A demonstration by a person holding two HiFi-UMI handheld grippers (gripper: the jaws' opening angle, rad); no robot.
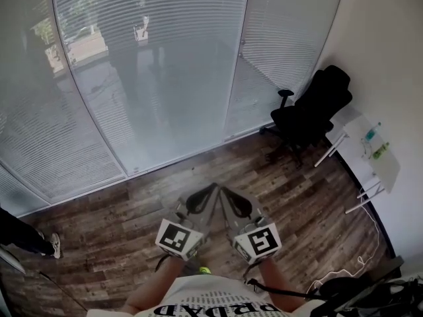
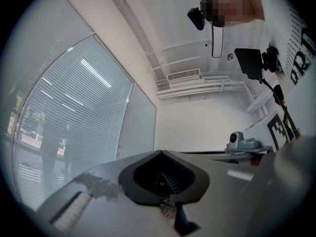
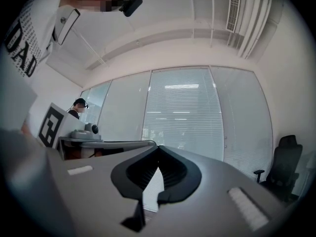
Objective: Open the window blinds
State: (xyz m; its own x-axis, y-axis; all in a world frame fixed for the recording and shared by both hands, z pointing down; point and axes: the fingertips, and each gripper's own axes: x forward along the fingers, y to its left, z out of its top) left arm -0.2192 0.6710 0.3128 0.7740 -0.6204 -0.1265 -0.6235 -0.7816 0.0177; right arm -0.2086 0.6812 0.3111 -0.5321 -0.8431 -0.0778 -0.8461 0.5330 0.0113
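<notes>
Setting: an office room seen steeply from above, with a wood-plank floor [image 1: 119,230] and glass walls on the far side.
Window blinds [image 1: 152,65]: lowered over the glass panels across the whole far side, with their thin slats horizontal. Greenery outside shows faintly through the upper left part. They are ahead of both grippers and well apart from them.
Left gripper [image 1: 213,189]: held out in front of the person's body at the lower centre, pointing towards the blinds. Its two jaws meet at the tips, and nothing is between them.
Right gripper [image 1: 223,191]: just beside the left gripper, with the two noses angled in towards each other. Its jaws are also closed tip to tip and hold nothing.
Marker cubes: each gripper carries a cube with a black-and-white square pattern, close to the person's hands.
Office chair [image 1: 310,111]: black, standing at the right near the corner of the room, close to the blinds.
Table [image 1: 386,170]: white, on thin legs, against the right wall beyond the chair. A small bottle [image 1: 372,134] stands on it.
Another person [image 1: 26,238]: a dark trouser leg and a light shoe show at the left edge, on the floor near the glass.
Wearer: bare forearms and a white printed shirt fill the bottom edge.
</notes>
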